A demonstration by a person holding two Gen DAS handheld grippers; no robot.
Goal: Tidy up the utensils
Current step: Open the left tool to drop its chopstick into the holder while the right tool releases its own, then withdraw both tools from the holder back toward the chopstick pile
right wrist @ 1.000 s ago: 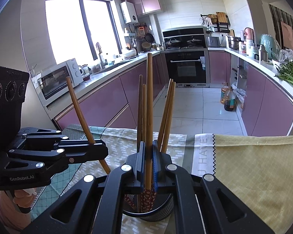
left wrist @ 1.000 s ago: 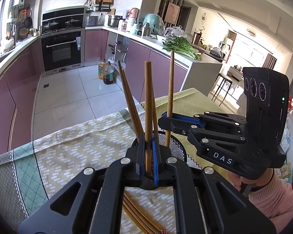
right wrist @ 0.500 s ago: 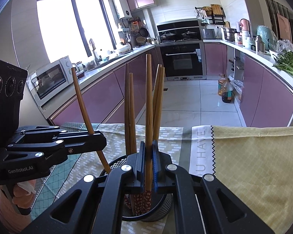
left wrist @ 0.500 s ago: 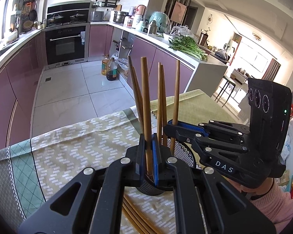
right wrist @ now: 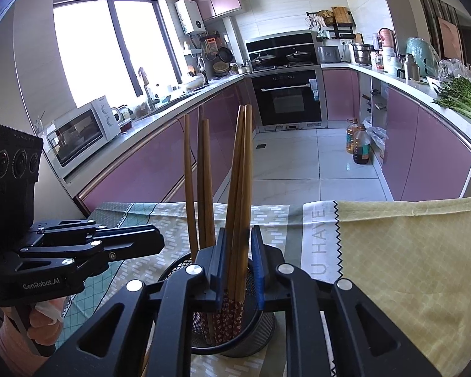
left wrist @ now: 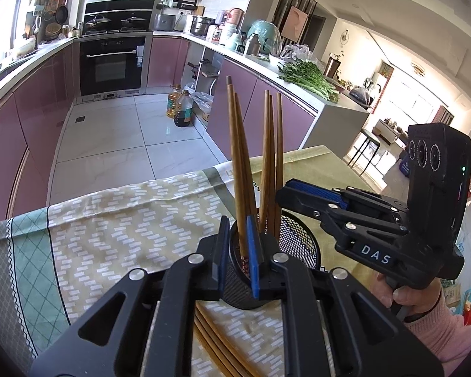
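Two handheld claws over one black mesh holder [left wrist: 298, 245] on a patterned tablecloth [left wrist: 116, 226].

Left gripper [left wrist: 238, 257] — jaws opening, spread a little; one brown chopstick [left wrist: 235, 169] stands between the pads, not pinched, its foot in the holder just ahead.

Right gripper [right wrist: 238, 267] — jaws opening; a bunch of chopsticks [right wrist: 240, 194] stands loose between its pads, floral ends down in the holder directly below.

More chopsticks [left wrist: 216, 345] lie flat on the cloth beneath the left claw.

Pink sleeve [left wrist: 436, 339] behind the right claw.
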